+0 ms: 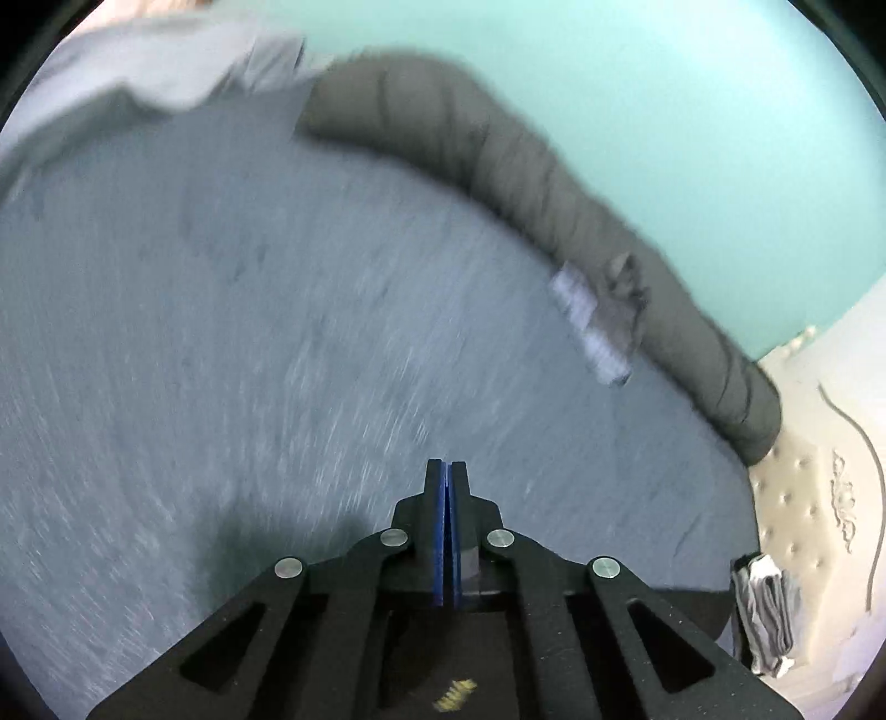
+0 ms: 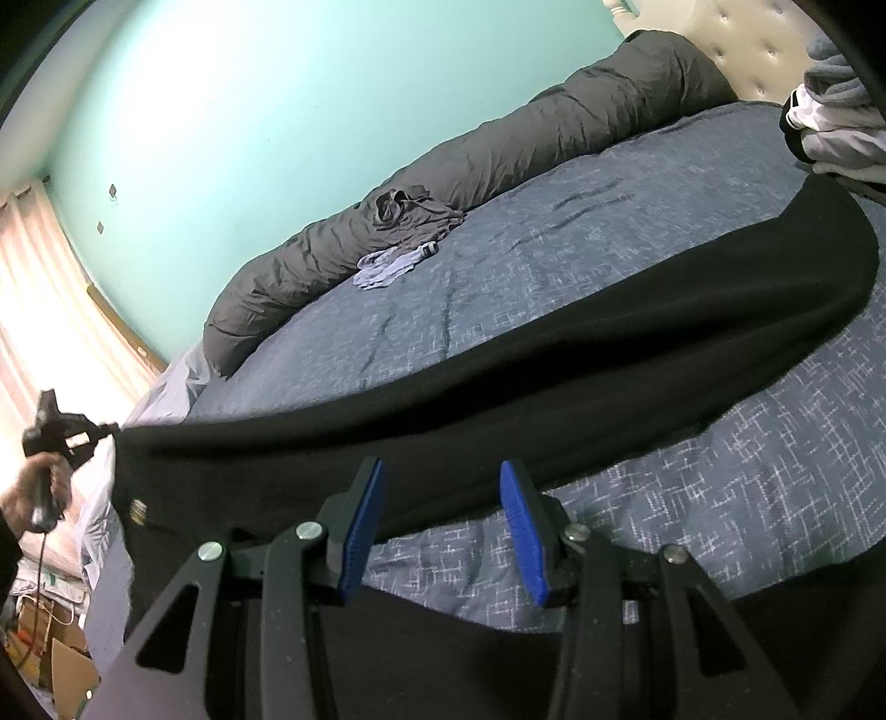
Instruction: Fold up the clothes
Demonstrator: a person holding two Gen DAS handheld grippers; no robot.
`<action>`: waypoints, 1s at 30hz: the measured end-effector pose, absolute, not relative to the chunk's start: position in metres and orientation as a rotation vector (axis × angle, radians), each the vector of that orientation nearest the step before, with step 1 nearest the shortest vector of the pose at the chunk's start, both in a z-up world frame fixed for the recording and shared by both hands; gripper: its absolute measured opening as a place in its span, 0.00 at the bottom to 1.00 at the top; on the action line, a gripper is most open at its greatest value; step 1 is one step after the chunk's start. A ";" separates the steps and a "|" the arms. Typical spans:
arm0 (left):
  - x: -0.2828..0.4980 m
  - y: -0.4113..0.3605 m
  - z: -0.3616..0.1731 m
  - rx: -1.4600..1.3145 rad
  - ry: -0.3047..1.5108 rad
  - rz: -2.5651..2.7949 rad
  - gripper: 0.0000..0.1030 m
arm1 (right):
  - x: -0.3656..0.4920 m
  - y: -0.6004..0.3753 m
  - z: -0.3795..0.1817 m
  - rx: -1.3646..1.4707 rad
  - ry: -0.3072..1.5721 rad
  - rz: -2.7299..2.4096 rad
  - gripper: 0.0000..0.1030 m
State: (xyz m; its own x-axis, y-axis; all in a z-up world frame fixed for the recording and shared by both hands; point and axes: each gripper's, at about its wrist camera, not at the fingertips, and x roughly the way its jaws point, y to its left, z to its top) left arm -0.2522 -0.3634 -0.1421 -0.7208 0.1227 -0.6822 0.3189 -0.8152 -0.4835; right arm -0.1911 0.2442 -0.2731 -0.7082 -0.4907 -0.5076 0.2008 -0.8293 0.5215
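Left gripper (image 1: 448, 471): its blue pads were seen pressed together in the blurred left wrist view; from the right wrist view it (image 2: 108, 427) was seen pinching one end of the black garment (image 2: 498, 399), gripped by a hand (image 2: 33, 490).
Right gripper (image 2: 443, 487): its fingers were spread wide, nothing between them, just above the garment's near edge.
Black garment: it was stretched across the blue bedspread (image 2: 692, 471), one end lifted off the bed's side.
Other clothes: a pale sock (image 2: 387, 266) and a grey piece (image 2: 410, 213) were seen beside the rolled grey duvet (image 2: 526, 144).
Far corner: folded clothes (image 2: 825, 122) were stacked by the headboard (image 2: 747, 44).
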 end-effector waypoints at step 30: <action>-0.170 -0.347 -0.268 1.606 0.864 -2.426 0.41 | -0.180 0.228 -0.275 1.063 -0.477 -2.406 0.43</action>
State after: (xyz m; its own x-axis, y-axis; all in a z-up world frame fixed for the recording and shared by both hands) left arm -0.1702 -0.3472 -0.2684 -0.4359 0.2153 -0.8739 0.3853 -0.8328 -0.3974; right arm -0.1796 0.2284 -0.2745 -0.5929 -0.5409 -0.5966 0.2722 -0.8319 0.4836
